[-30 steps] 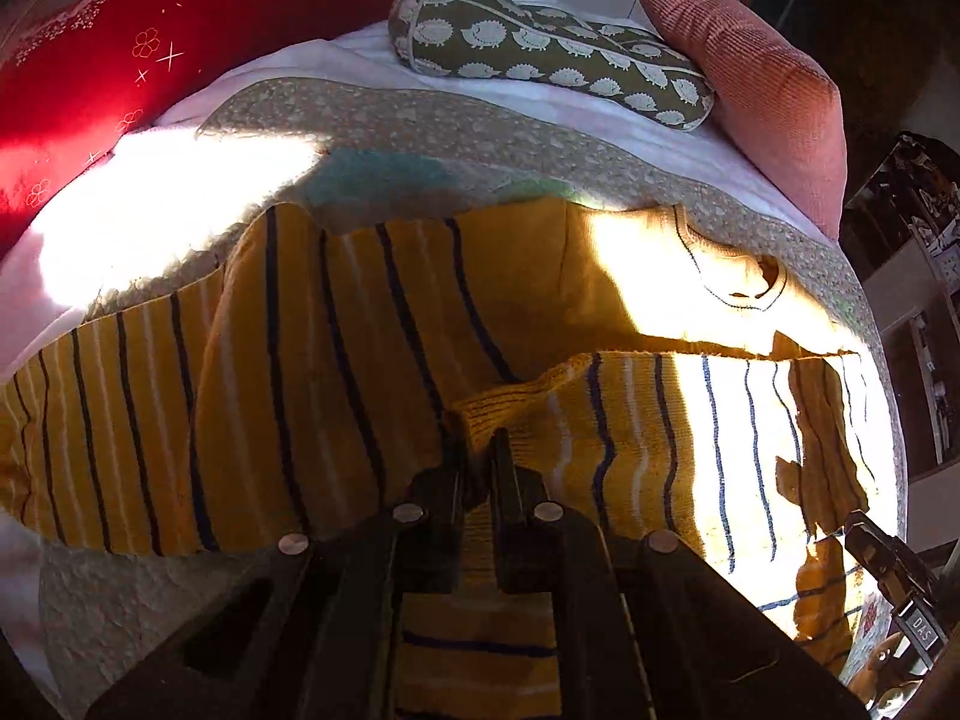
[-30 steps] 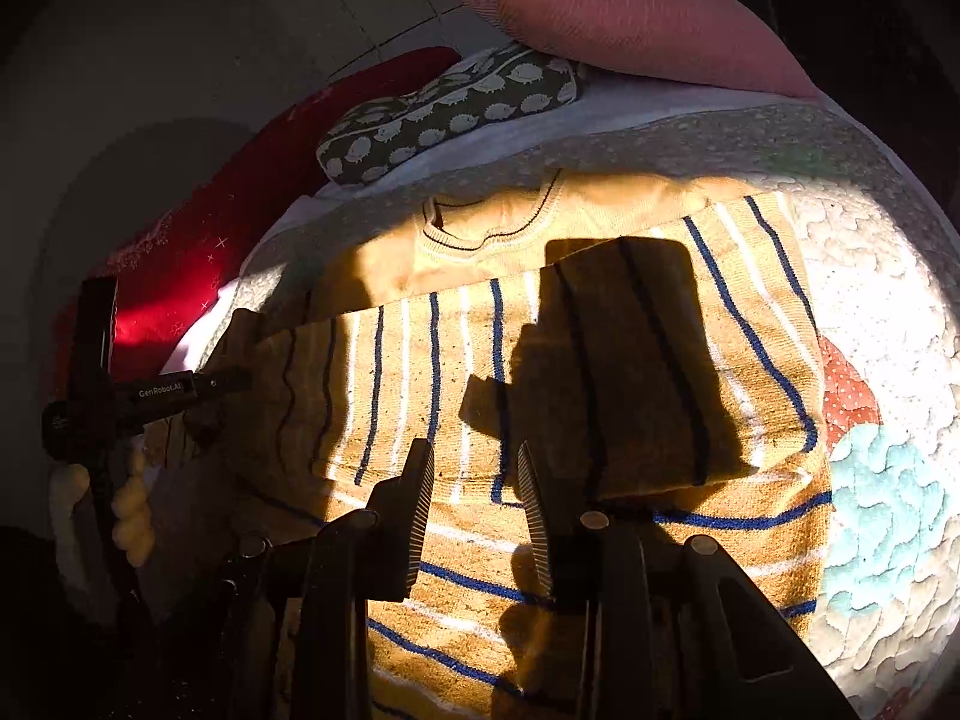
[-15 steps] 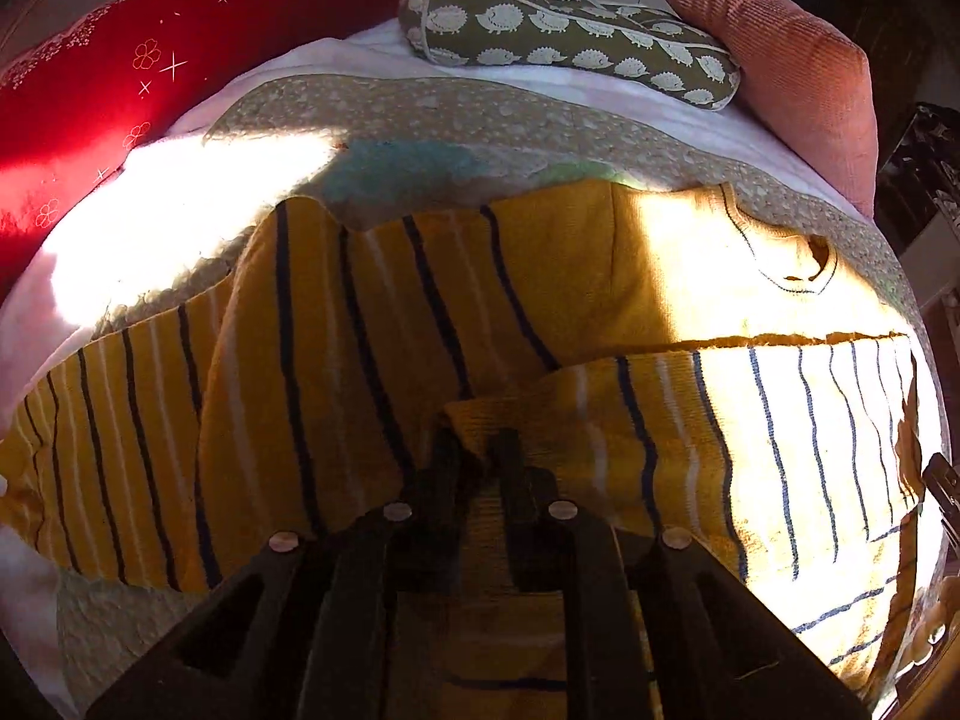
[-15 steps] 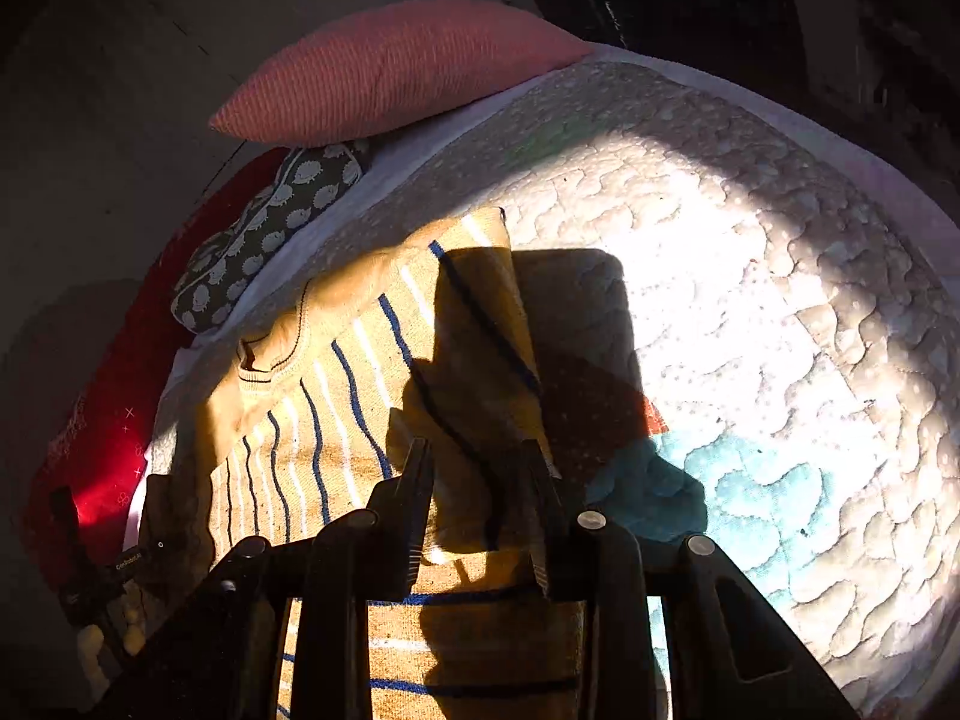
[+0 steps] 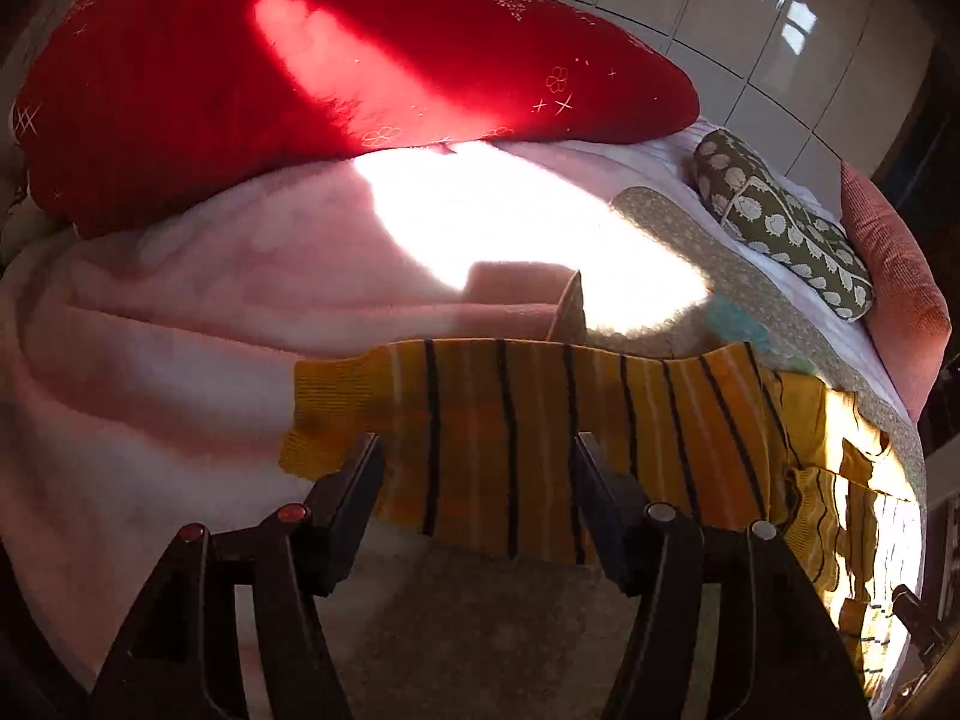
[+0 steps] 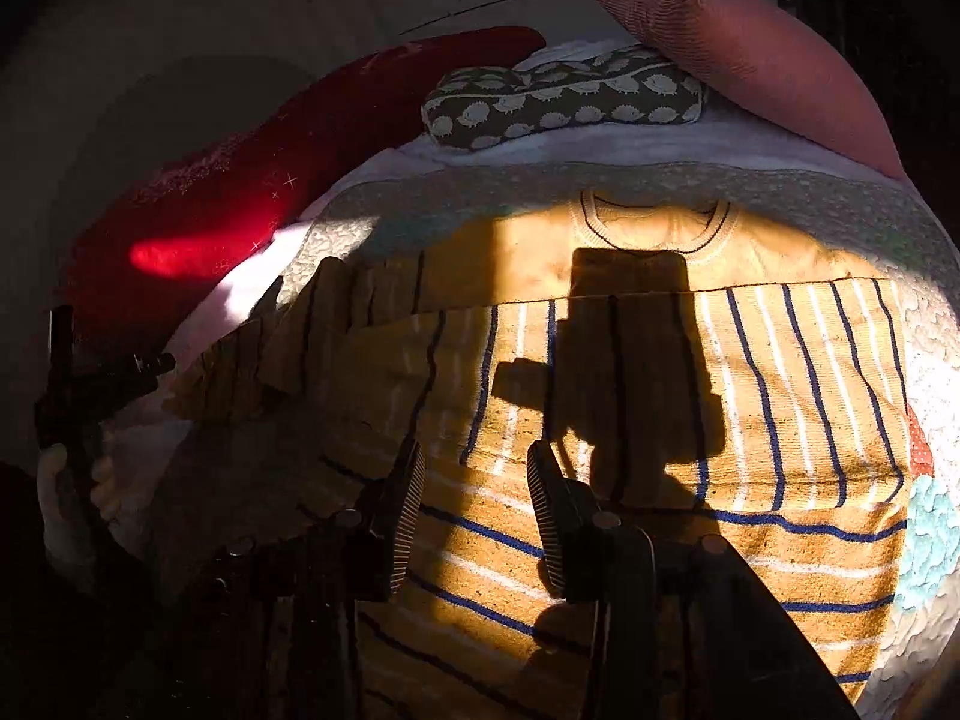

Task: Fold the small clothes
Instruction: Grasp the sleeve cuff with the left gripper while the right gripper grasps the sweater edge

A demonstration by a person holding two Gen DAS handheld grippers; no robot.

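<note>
Item: your yellow knit sweater [image 6: 690, 420], mustard with thin navy and white stripes, ribbed round neckline trimmed in a dark line. One sleeve [image 5: 540, 420] lies stretched out flat, its ribbed cuff [image 5: 318, 426] at the far end from the body; the other side is already folded across the chest, so its stripes run across those of the lower panel.

Location: it lies spread on the quilted bedspread [image 6: 936, 372] of the bed, partly in hard sunlight, partly in shadow.

Surroundings: a large red cushion [image 5: 300, 72] with small embroidered marks, a green hedgehog-print bolster [image 6: 564, 102] and a salmon ribbed cushion [image 6: 750, 54] sit along the head of the bed. A pale pink blanket [image 5: 150, 360] covers the side by the sleeve. Light panelled cupboard doors [image 5: 750, 42] stand behind.

Orientation: the neckline points toward the bolster and cushions, the hem toward you; the long axis runs from you to the head of the bed, with the free sleeve out crosswise.

Your left hand-held gripper [image 5: 474, 480]: jaws spread wide, holding nothing, just above the sleeve.

Your right hand-held gripper [image 6: 474, 492]: jaws apart, holding nothing, over the lower body.
</note>
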